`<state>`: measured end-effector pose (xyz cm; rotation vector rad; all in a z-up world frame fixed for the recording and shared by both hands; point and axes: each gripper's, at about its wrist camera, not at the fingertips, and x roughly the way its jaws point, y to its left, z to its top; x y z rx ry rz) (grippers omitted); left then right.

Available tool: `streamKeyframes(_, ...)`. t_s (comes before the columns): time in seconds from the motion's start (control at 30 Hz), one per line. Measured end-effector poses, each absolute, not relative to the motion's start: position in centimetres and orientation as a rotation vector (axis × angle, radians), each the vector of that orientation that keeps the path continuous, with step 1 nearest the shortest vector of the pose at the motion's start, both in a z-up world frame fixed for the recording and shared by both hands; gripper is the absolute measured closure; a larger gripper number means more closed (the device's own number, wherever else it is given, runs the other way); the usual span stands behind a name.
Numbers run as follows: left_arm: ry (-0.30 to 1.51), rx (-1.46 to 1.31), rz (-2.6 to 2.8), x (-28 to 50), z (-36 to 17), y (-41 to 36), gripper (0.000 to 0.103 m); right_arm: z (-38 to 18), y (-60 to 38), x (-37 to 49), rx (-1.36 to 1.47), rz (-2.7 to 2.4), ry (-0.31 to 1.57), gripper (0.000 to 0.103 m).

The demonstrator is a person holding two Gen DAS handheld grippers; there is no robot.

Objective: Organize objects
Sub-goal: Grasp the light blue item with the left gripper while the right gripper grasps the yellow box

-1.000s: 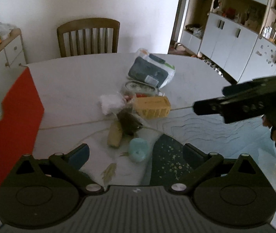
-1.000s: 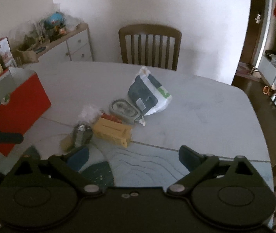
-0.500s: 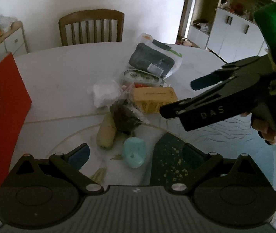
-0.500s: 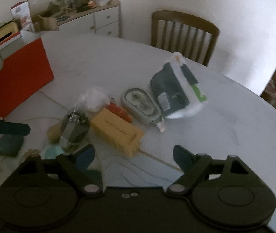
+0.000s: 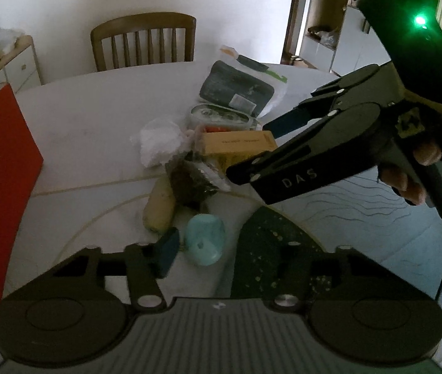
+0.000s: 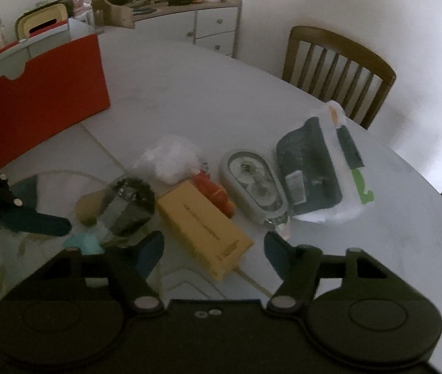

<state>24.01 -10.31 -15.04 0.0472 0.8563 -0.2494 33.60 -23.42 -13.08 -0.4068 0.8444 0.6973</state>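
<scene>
A pile of objects lies mid-table: a yellow box (image 6: 203, 222), a dark crinkly packet (image 6: 130, 207), a white plastic wad (image 6: 171, 159), a red item (image 6: 213, 188), a grey oval tin (image 6: 253, 187), a dark pouch in a clear bag (image 6: 309, 168), a beige roll (image 5: 160, 205) and a teal oval case (image 5: 205, 238). My right gripper (image 6: 213, 254) is open, just above the yellow box's near end; it also shows in the left wrist view (image 5: 261, 143). My left gripper (image 5: 227, 255) is open and empty over the teal case; its right finger is dark and hard to see.
A red box (image 6: 40, 99) with a grey lid stands at the table's left. A wooden chair (image 6: 337, 71) is behind the table, and a cluttered sideboard (image 6: 189, 15) along the wall. A patterned glass turntable (image 5: 345, 218) covers the near table.
My right gripper has moved in and down toward the yellow box. My left gripper has come closer to the teal case. Nothing has been gripped.
</scene>
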Motion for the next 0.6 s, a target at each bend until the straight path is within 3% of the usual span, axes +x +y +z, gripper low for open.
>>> streamKeyframes(0.2, 0.872, 0.046, -0.235, 24.7, -15.3, -10.0, 0.069, -13.1, -23.5, 33.0, -0.421, 0.698, 0.836, 0.056)
streamKeyframes(0.27, 0.877, 0.032, -0.234, 24.8, -15.3, -9.7, 0.07, -13.0, -23.6, 32.8, -0.407, 0.685, 0.837, 0.065)
streamKeyframes(0.37, 0.887, 0.017, -0.239, 24.9, -15.3, -9.3, 0.073, -12.9, -23.8, 32.2, -0.378, 0.669, 0.843, 0.071)
streamKeyframes(0.6, 0.895, -0.004, -0.241, 24.2, -14.9, -8.4, 0.073, -12.7, -24.1, 30.4, -0.257, 0.546, 0.885, 0.072)
